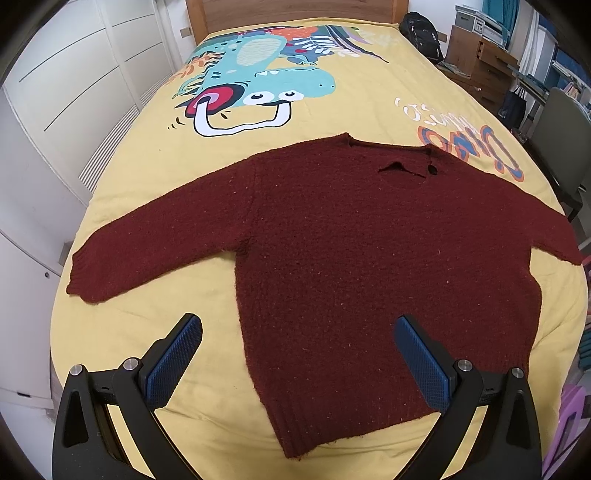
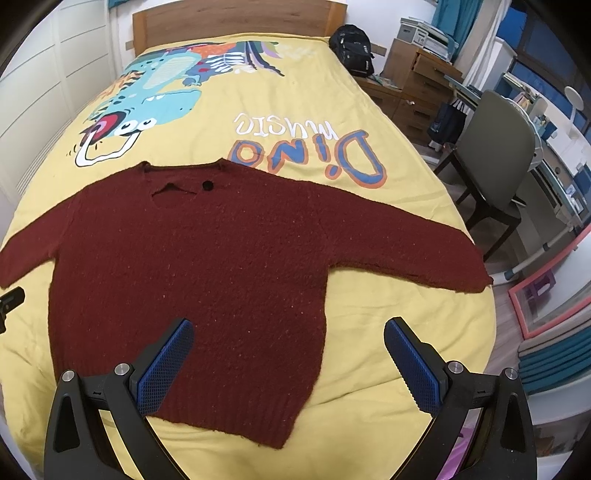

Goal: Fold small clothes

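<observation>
A dark red knitted sweater (image 1: 351,251) lies flat, front up, on the yellow bedspread (image 1: 369,114), sleeves spread to both sides and hem toward me. It also shows in the right wrist view (image 2: 192,266). My left gripper (image 1: 297,330) is open and empty, hovering above the sweater's lower left hem corner. My right gripper (image 2: 288,332) is open and empty, hovering above the lower right hem corner. A black part of the left gripper (image 2: 11,299) shows at the left edge of the right wrist view.
The bedspread has a dinosaur print (image 1: 255,74) and "Dino music" lettering (image 2: 306,147). A wooden headboard (image 2: 236,22) is at the far end. A black backpack (image 2: 351,50), wooden drawers (image 2: 417,85) and a grey chair (image 2: 495,155) stand to the right. White wardrobes (image 1: 74,92) are to the left.
</observation>
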Demonstrator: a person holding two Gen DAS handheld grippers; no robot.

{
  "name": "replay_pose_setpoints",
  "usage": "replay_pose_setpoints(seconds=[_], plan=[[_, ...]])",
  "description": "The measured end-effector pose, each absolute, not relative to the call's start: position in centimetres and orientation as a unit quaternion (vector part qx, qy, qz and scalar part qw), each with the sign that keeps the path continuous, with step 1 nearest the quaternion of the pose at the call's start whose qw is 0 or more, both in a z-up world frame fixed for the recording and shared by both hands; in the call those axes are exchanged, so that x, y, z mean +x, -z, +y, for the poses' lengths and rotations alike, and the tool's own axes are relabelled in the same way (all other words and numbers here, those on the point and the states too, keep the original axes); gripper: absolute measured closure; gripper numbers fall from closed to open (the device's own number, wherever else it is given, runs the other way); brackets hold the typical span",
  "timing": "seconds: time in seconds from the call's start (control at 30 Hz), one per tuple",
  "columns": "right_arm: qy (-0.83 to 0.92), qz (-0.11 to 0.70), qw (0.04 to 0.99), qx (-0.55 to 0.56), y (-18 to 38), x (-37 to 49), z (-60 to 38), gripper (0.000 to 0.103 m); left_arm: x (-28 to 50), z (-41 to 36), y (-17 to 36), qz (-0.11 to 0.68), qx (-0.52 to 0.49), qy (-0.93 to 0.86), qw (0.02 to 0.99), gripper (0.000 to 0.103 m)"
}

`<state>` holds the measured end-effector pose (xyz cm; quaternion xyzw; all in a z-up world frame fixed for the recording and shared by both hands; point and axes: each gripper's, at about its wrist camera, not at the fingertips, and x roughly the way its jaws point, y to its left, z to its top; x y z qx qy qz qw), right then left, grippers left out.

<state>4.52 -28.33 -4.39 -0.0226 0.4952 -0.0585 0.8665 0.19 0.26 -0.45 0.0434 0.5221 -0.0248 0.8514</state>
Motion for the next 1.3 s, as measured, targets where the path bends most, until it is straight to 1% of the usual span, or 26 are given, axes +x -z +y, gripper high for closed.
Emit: replay_pose_setpoints(seconds=[1.3], plan=[[0.049,0.508,0.859,-0.04,4.98,4.67,-27.65,0.001,0.11,0.5,0.81,0.528,0.05,0.021,0.848,0.001]])
